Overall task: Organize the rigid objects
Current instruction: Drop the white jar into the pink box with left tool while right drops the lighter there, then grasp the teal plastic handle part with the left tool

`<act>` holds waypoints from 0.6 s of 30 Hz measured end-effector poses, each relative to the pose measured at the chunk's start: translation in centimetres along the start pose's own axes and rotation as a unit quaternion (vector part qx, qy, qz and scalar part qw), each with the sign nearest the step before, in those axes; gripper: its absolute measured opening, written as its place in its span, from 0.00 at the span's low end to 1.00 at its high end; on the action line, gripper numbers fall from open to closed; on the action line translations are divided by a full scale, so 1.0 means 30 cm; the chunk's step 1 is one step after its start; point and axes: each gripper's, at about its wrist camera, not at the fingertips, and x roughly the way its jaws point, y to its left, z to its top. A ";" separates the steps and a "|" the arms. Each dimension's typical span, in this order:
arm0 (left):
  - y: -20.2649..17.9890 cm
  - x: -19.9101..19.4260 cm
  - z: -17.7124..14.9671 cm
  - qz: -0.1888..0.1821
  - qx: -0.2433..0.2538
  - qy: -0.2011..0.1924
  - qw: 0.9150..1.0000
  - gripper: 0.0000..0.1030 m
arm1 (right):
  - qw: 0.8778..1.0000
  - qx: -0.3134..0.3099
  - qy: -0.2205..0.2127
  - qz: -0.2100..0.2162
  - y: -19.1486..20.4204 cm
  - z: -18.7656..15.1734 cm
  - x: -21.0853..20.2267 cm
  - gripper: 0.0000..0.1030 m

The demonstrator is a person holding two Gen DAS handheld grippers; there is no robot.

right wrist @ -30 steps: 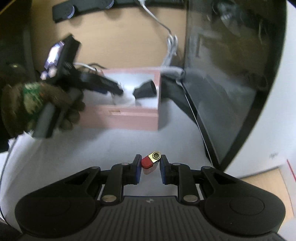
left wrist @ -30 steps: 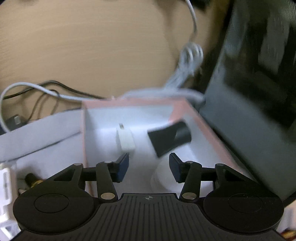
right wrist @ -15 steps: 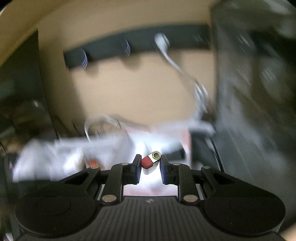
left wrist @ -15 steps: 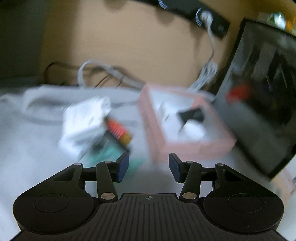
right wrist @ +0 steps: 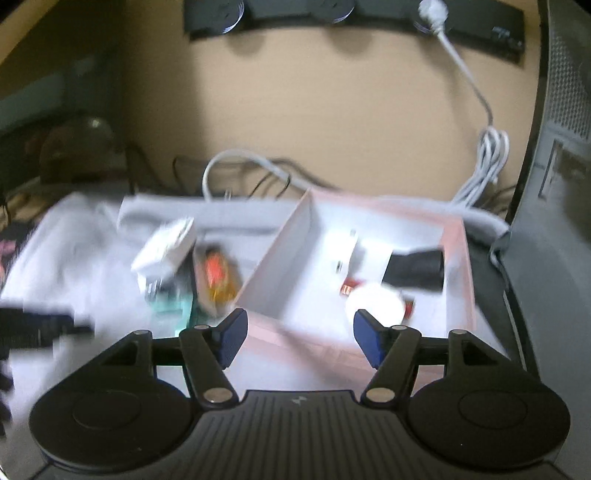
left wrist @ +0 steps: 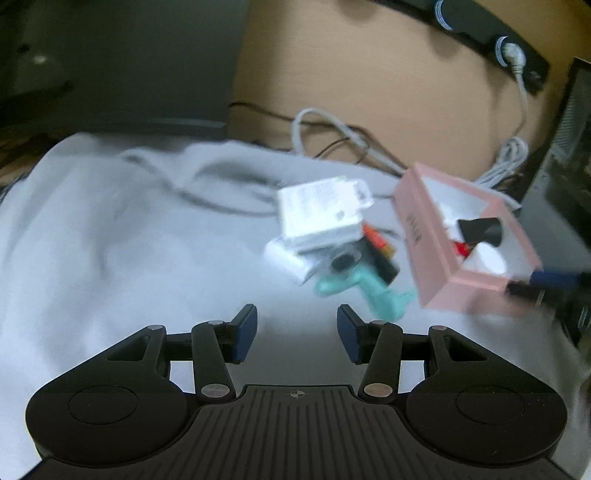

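Grippers both empty. Left gripper [left wrist: 296, 334] has jaws spread wide, nothing between the pads, hovering over grey cloth [left wrist: 129, 240]. Right gripper [right wrist: 300, 339] also wide apart, holding nothing, positioned at the near wall of the pink box [right wrist: 467, 258].

Pink box sits on the cloth next to a dark monitor [right wrist: 561, 184]. Inside the box: black cone-shaped part [right wrist: 415, 267], white round piece [right wrist: 373, 304], small red item [right wrist: 351, 286] touching the white piece, small white block [right wrist: 356, 251] toward the back.

Outside the box, just left of it, 1 blurry pile: white packet [left wrist: 321, 210], teal plastic part [left wrist: 369, 288], orange-red item [left wrist: 376, 240]. Motion blur hides finer detail. White cable [right wrist: 484, 158] runs up the wall to a power strip [right wrist: 369, 14].
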 end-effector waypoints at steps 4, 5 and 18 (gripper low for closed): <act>-0.063 0.073 0.044 -0.033 -0.005 0.020 0.999 0.51 | 1.000 0.002 0.009 0.008 0.031 -0.076 -0.016 0.62; -0.079 0.093 0.055 -0.038 -0.019 0.025 0.999 0.51 | 1.000 0.006 0.015 0.016 0.035 -0.094 -0.023 0.62; -0.215 0.318 0.061 0.031 -0.009 0.084 0.996 0.54 | 0.998 0.017 0.056 -0.026 0.028 -0.220 -0.077 0.62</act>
